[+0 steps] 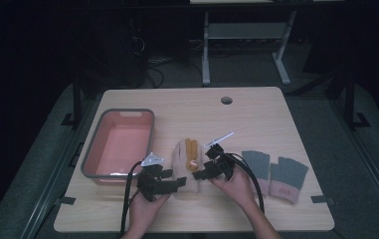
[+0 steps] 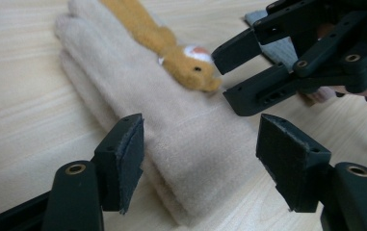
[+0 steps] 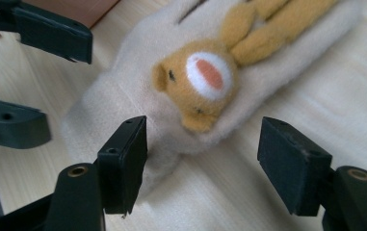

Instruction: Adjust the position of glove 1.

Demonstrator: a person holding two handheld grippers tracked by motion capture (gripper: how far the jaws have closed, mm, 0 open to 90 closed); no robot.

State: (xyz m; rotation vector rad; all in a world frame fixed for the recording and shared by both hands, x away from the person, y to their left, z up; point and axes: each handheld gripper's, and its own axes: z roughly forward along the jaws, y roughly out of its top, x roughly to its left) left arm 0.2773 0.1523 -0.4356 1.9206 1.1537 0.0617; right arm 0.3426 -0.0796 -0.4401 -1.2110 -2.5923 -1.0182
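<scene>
A beige glove [image 1: 181, 152] lies flat at the table's middle, with an orange plush animal [image 1: 192, 149] sewn on its back. My left gripper [image 1: 177, 183] is open at the glove's cuff end, its jaws either side of the cuff [image 2: 200, 144]. From the right, my right gripper [image 1: 200, 174] is open too, its jaws straddling the animal's head [image 3: 203, 149]. The left gripper view has the glove [image 2: 137, 91], the animal [image 2: 181, 62] and the right gripper [image 2: 223, 77] just beyond. In the right gripper view the animal [image 3: 205, 77] lies on the glove [image 3: 137, 62], and the left gripper [image 3: 60, 86] stands at the left.
A pink basin with a grey rim [image 1: 93, 144] sits left of the glove. Two grey gloves [image 1: 256, 162] [image 1: 287, 177] lie to the right. A thin white strip [image 1: 220, 139] lies behind the right gripper. The table has a cable hole [image 1: 226, 100] near its far edge.
</scene>
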